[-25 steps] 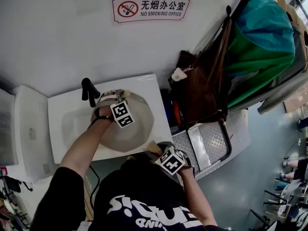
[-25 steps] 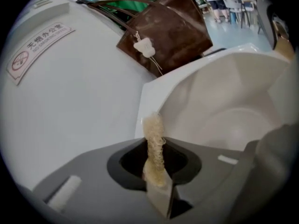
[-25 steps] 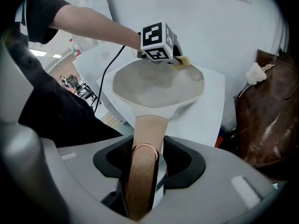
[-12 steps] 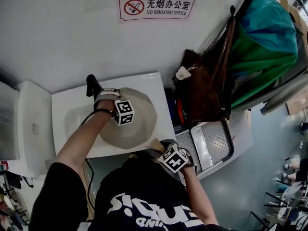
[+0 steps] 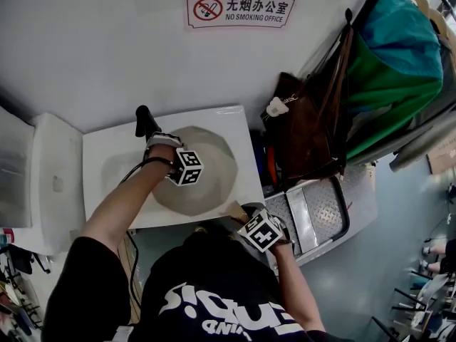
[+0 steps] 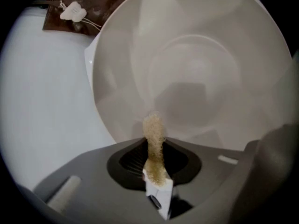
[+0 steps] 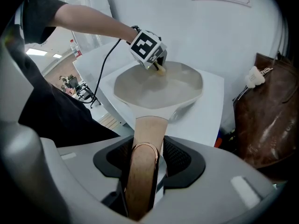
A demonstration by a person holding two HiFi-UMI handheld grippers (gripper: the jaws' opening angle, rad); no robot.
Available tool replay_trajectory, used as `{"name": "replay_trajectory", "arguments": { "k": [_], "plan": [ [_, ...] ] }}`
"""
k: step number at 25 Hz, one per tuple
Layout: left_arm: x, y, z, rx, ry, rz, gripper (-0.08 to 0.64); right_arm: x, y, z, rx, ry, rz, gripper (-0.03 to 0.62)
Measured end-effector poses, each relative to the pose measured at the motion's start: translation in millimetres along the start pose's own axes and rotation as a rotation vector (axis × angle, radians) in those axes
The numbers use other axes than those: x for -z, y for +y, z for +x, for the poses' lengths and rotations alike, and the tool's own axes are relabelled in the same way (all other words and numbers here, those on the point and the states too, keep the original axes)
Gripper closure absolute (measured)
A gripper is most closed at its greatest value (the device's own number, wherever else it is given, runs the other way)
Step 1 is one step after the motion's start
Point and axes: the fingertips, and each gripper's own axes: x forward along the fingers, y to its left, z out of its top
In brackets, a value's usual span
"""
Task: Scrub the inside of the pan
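sponge [image 6: 154,146] in pan [image 5: 214,169]; faucet [image 5: 145,121] behind, brn bag [image 5: 303,141] beside

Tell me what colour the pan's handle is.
Light wooden brown; the handle shows best in the right gripper view.

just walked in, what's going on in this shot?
A person is working on a pale pan that sits on a white counter. The right tongs are shut on the pan's wooden handle, steadying it. The left tongs are shut on a tan scrub pad, with its tip down inside the pan. Whether it actually touches the surface can't be told.
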Motion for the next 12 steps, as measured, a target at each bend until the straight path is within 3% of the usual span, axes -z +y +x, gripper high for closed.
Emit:
{"name": "replay_trajectory", "arguments": {
  "k": [12],
  "plan": [
    [10.6, -57.3, -4.2, 0.215, 0.107, 0.159, 0.495, -4.4, 1.7, -2.6, 0.011, -0.009, -0.005, 0.394]
  ]
}}
